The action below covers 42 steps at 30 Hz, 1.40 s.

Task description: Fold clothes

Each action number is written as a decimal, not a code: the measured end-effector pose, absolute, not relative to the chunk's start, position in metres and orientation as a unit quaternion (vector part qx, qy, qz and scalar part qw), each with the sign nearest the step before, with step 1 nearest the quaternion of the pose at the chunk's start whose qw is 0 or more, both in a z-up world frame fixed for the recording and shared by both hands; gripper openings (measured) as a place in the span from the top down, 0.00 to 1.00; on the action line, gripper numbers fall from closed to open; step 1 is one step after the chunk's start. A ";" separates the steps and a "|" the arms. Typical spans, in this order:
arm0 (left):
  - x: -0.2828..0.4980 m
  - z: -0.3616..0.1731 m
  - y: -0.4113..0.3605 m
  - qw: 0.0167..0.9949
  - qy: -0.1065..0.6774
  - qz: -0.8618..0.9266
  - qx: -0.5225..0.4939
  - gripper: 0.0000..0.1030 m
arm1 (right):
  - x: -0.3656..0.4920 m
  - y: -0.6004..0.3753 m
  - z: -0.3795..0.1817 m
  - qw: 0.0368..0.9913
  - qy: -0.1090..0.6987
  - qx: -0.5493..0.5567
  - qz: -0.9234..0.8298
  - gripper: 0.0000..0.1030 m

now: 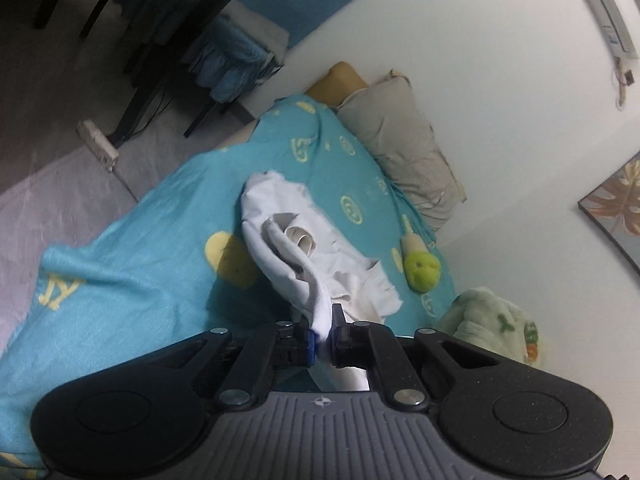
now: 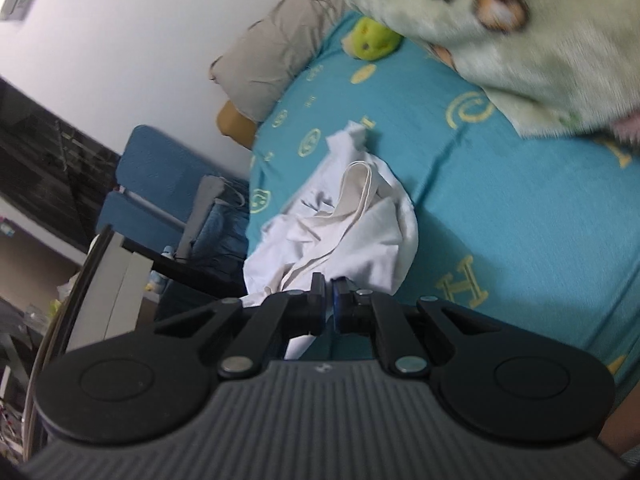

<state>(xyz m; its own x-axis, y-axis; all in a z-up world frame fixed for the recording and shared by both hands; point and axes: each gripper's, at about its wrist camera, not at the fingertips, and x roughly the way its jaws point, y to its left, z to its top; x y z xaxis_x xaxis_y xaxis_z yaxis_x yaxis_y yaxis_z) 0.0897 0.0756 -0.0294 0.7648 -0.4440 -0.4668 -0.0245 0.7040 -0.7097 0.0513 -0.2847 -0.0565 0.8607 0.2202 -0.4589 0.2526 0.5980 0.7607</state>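
Left gripper [image 1: 323, 326] is clamping a white garment's [image 1: 288, 236] edge; right gripper [image 2: 329, 292] is pinching the garment [image 2: 360, 232] too, mid-bed, with open teal bedspread [image 2: 520, 216] lying toward three o'clock.

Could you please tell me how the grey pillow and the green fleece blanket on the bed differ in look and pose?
The grey pillow is plain and unpatterned; the green fleece blanket carries printed cartoon figures. The pillow looks smooth with light creases, while the blanket looks fuzzy. The pillow lies lengthwise along the wall; the blanket sits bunched in a heap. Both rest on the turquoise bedspread.
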 end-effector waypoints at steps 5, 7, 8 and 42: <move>0.063 0.019 0.069 0.878 0.306 -0.126 -0.346 0.93 | 0.032 -0.292 -0.028 0.850 0.248 0.465 0.003 0.93; 0.046 0.034 0.069 0.880 0.303 -0.127 -0.342 0.93 | 0.019 -0.292 -0.017 0.853 0.243 0.462 0.007 0.93; 0.036 0.040 0.069 0.881 0.302 -0.127 -0.340 0.93 | 0.012 -0.292 -0.013 0.855 0.241 0.459 0.009 0.93; 0.223 -0.032 0.048 0.886 0.371 -0.083 -0.264 0.92 | 0.214 -0.303 -0.063 0.847 0.340 0.408 0.003 0.93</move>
